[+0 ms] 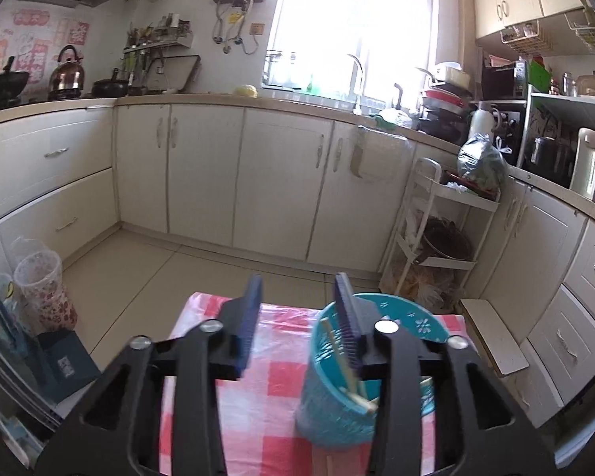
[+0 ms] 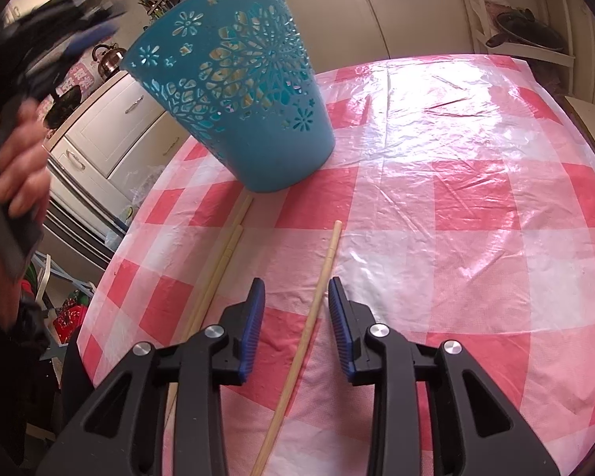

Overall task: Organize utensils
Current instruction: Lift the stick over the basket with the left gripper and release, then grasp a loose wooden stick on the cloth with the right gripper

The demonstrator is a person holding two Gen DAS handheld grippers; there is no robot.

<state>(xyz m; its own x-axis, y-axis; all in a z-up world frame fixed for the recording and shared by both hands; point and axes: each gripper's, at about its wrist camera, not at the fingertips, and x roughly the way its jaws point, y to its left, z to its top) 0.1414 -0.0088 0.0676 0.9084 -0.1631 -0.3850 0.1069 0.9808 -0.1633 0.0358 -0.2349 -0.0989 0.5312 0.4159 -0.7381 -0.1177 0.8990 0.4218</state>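
A teal cut-out basket point(image 2: 242, 79) stands on the pink checked tablecloth point(image 2: 476, 206); in the left wrist view the basket point(image 1: 337, 400) holds several wooden chopsticks point(image 1: 343, 361). My left gripper point(image 1: 299, 305) is open and empty, above the cloth just left of the basket's rim, its right finger in front of the rim. My right gripper point(image 2: 296, 309) is open low over the cloth, its fingers on either side of one loose chopstick point(image 2: 301, 349). Two more chopsticks point(image 2: 222, 269) lie to its left, their far ends by the basket's base.
The table point(image 1: 258, 388) stands in a kitchen with white cabinets point(image 1: 202, 174) beyond. A white shelf cart point(image 1: 432, 238) is at the right and a flowered bin point(image 1: 43, 289) on the floor at the left. The person's hand point(image 2: 16, 174) with the other gripper is at the left.
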